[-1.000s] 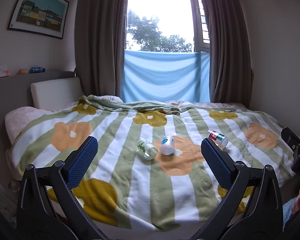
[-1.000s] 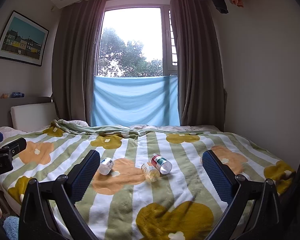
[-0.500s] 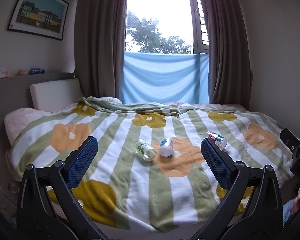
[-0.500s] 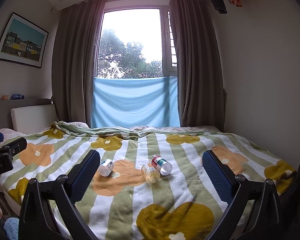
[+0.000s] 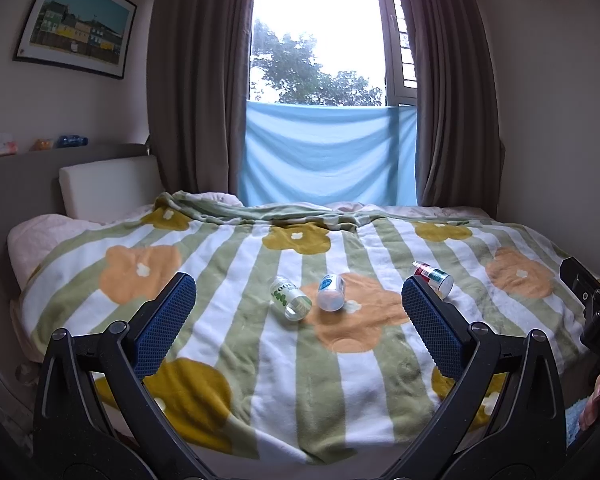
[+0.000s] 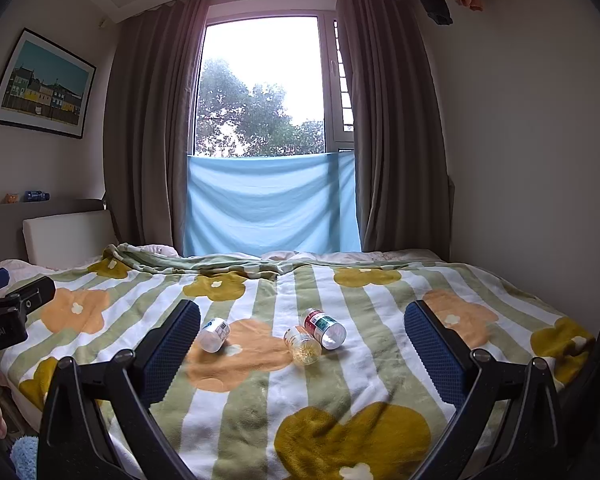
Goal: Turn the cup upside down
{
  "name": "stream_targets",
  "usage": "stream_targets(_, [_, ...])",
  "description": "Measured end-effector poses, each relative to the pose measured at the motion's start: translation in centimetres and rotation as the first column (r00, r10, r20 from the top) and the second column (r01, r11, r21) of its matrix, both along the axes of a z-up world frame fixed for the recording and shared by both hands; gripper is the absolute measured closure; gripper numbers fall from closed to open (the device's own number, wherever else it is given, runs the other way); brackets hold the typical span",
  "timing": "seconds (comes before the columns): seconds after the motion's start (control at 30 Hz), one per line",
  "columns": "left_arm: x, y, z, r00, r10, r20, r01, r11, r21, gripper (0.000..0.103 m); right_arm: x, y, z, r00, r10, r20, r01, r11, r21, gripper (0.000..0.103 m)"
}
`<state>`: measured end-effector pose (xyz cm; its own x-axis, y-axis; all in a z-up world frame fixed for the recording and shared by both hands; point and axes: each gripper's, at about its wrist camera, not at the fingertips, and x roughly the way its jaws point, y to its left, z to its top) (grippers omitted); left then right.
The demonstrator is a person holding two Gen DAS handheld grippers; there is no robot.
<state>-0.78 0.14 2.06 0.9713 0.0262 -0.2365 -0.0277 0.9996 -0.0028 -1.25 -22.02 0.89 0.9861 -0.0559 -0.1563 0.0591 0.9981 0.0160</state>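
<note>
**Three cups lying on a flowered bedspread, both grippers held wide**

Mid-frame in both views, three small cups lie on their sides on a green-and-white striped blanket point(image 5: 260, 360) with orange and mustard flowers; a clear plastic cup with green print point(image 5: 290, 298) lies just beside a white cup with a blue label point(image 5: 331, 292); a red-and-green labelled cup point(image 5: 434, 279) lies apart, to their right. The left gripper point(image 5: 299, 320) fills the lower frame, blue-padded fingers spread wide, holding nothing; the right gripper point(image 6: 302, 346) likewise gapes empty. Behind, a pale blue cloth point(image 6: 272, 204) hangs across the window.
</note>
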Motion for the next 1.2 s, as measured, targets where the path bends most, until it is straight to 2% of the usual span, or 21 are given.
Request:
stream_targets(0.5, [0.6,0.2,-0.6,0.999,-0.015,-0.031,0.015,1.0,-0.01,0.0,0.2,-0.1,-0.3,1.0,0.0,-0.013,0.0,1.0,-0.004,0.001])
stream_targets(0.77, [2.6,-0.2,-1.6,0.997,-0.032,-0.076,0.031,0.999,-0.012,0.0,2.1,-0.5,-1.6,0.998,0.013,-0.068,-0.014,1.0,-0.018,0.001])
stream_targets(1.0, [7.9,-1.9,-2.9,0.979,-0.117,-0.165,0.113,0.993,-0.033,0.0,6.1,-2.6,-1.9,0.992,0.011,-0.122,-0.014,1.0,-0.027,0.001])
stream_targets(1.13, [12.8,-4.5,-3.6,0.952,-0.192,-0.236,0.19,0.981,-0.032,0.0,8.4,-4.3,-2.4,0.989,-0.003,-0.146,-0.002,0.999,-0.034,0.001])
stream_targets(1.2, [15.7,-6.0,-4.0,0.932,-0.237,-0.275,0.236,0.971,-0.041,0.0,9.5,-5.0,-2.9,0.988,-0.018,-0.153,0.011,0.999,-0.047,0.001])
